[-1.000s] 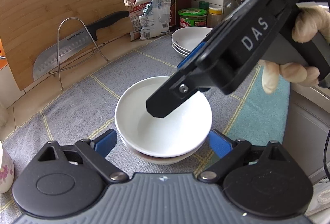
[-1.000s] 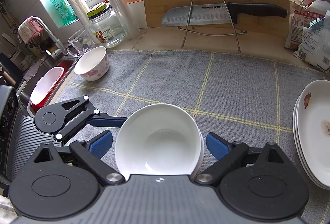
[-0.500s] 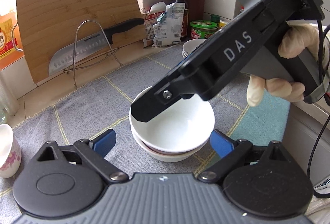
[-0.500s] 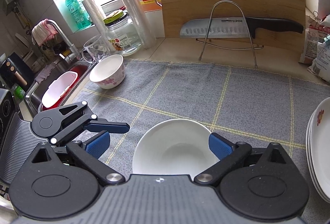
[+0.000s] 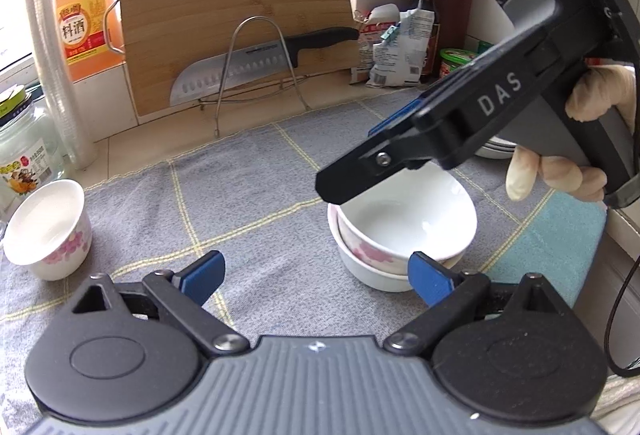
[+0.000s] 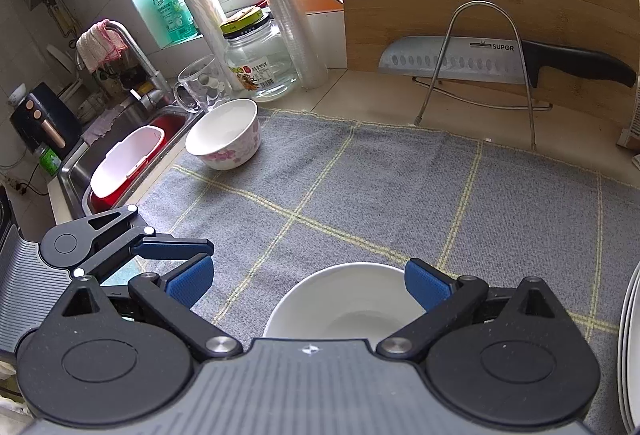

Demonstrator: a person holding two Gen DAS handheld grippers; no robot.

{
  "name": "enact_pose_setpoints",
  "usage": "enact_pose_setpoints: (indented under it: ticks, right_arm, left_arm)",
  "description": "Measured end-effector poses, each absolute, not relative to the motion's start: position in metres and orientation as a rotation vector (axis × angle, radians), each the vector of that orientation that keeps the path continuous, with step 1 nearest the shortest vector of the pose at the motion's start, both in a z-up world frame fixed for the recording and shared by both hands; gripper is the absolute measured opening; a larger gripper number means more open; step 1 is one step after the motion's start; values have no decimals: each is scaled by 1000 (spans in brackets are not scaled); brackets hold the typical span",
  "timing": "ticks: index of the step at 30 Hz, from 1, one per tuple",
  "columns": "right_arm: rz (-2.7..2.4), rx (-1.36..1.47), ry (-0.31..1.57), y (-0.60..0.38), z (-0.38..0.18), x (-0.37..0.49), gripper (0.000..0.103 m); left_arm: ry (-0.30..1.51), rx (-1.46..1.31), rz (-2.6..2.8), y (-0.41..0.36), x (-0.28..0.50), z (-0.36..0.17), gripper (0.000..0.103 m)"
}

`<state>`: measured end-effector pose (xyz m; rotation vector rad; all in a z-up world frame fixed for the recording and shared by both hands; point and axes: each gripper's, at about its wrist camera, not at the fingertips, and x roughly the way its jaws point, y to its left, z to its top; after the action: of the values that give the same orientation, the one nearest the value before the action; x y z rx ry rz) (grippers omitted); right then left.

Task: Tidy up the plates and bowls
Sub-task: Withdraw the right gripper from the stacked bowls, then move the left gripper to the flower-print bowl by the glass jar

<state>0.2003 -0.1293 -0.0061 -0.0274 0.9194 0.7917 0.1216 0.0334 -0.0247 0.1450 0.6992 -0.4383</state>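
Two bowls (image 5: pixel 404 231) sit nested on the grey mat (image 5: pixel 256 187), so that pairing looks done; the left gripper (image 5: pixel 316 273) and right gripper (image 6: pixel 308 281) gape empty; a lone floral bowl (image 6: pixel 224 139) by the sink awaits stacking; plates (image 6: pixel 630 351) sit piled rightward.
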Motion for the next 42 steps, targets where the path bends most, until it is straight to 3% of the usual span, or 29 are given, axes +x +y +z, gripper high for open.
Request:
enact_pose_setpoints:
  ticks: [23,42]
  right_arm:
    - [764,-208,843,-53,13,176,103]
    - [655,-320,855,64,-31,187,103]
  left_arm:
    - [661,137,-332,118,124,-32,98]
    - [708,106,-184,237,150,-68,98]
